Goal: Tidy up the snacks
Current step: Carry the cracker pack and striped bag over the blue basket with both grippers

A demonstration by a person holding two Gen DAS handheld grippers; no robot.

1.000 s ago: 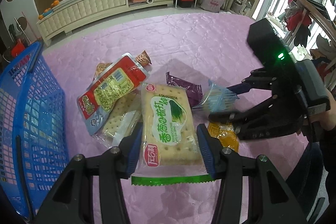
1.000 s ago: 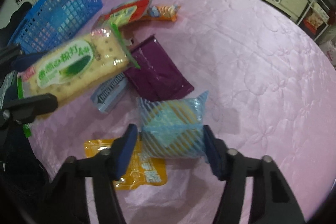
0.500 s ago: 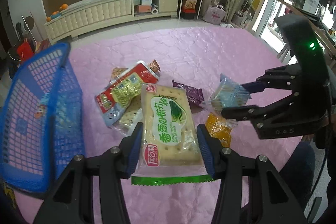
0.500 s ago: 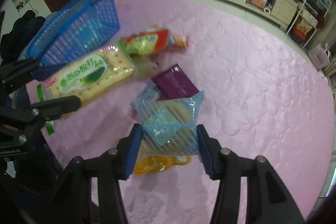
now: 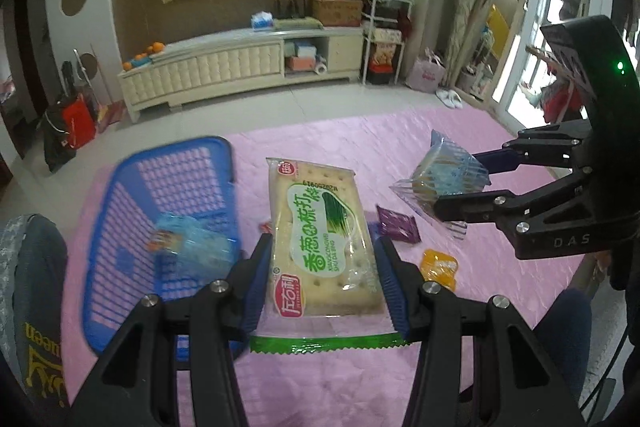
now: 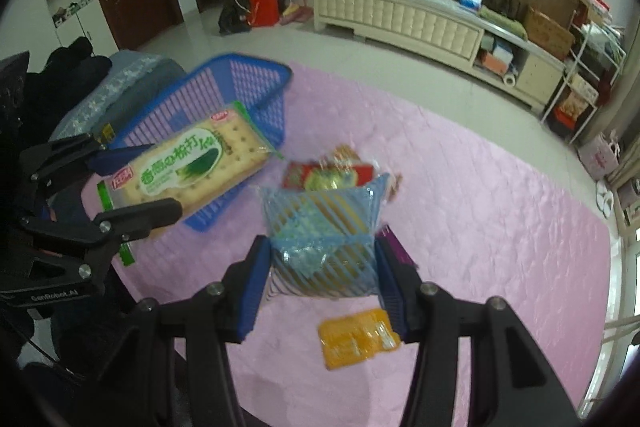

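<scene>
1. Carrying two packets at once: the left gripper (image 5: 324,283) is clamped across the width of the scallion cracker pack (image 5: 320,231), pads on its long edges, so the flat pack stays level and cannot swing.
2. The right gripper (image 6: 324,267) is clamped on the blue striped packet (image 6: 320,227), pinched at its lower half; the soft wrapper bulges above the pads.
3. Both packs hang in the air above the pink cloth (image 5: 400,147). The blue basket (image 5: 172,187) sits to the left, with one pale blue packet (image 5: 192,243) already inside, which suggests it is the collecting point.
4. Left on the cloth: purple packet (image 5: 396,225), orange packet (image 6: 356,337), red packet (image 6: 328,177).
5. Against half a second ago: both grippers have risen and tilted up, so more of the room shows. The cracker pack now sits nearer the basket's rim, and the loose snacks appear smaller and lower in view.
6. Judgement: transfer to the basket is under way; release not yet done.
</scene>
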